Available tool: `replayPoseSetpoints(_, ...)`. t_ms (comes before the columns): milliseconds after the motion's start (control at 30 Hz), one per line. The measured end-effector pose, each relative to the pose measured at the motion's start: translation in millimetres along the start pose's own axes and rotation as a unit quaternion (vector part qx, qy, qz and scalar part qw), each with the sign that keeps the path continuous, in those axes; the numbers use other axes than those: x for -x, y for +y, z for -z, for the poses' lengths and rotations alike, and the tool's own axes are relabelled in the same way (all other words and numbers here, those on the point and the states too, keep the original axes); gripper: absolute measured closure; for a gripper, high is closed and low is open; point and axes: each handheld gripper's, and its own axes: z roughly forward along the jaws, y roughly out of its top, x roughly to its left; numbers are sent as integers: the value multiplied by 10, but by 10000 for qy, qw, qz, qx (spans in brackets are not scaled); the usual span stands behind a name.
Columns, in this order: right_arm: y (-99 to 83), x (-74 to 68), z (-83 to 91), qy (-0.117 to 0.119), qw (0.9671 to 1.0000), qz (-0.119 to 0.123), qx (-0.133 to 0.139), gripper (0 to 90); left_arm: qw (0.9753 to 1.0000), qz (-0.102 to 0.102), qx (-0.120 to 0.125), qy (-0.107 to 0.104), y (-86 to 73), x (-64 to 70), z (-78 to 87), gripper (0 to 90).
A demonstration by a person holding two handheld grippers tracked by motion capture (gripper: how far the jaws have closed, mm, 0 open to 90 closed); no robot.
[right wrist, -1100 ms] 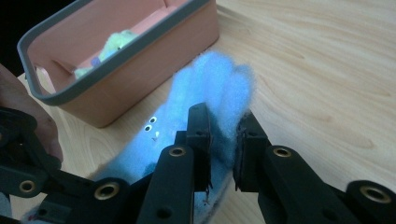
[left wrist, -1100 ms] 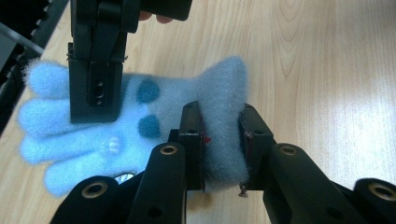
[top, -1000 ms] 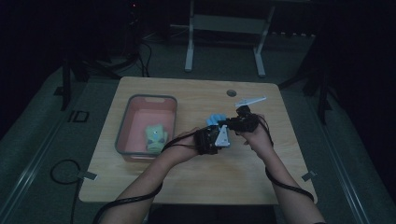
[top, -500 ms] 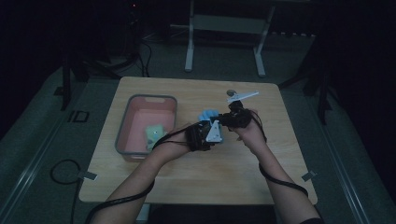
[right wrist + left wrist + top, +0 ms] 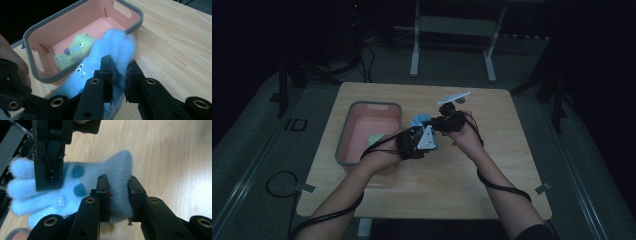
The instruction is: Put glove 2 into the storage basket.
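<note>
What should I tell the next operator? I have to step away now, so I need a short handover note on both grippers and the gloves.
Left gripper: shut on the cuff of the blue glove.
Right gripper: shut on the same glove's finger end.
The blue glove is stretched between the two grippers above the table, just right of the pink bin.
Done: a green glove already lies inside the bin.
Left: the blue glove is not yet in the bin; probably carry it over the rim and release both grippers.
</note>
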Motion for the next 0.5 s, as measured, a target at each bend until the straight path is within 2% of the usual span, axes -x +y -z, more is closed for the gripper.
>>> replayPoseSetpoints(500, 302, -283, -311, 203, 9995, 215, -74, 796, 9995, 126, -266, 143, -310, -78, 315, 757)
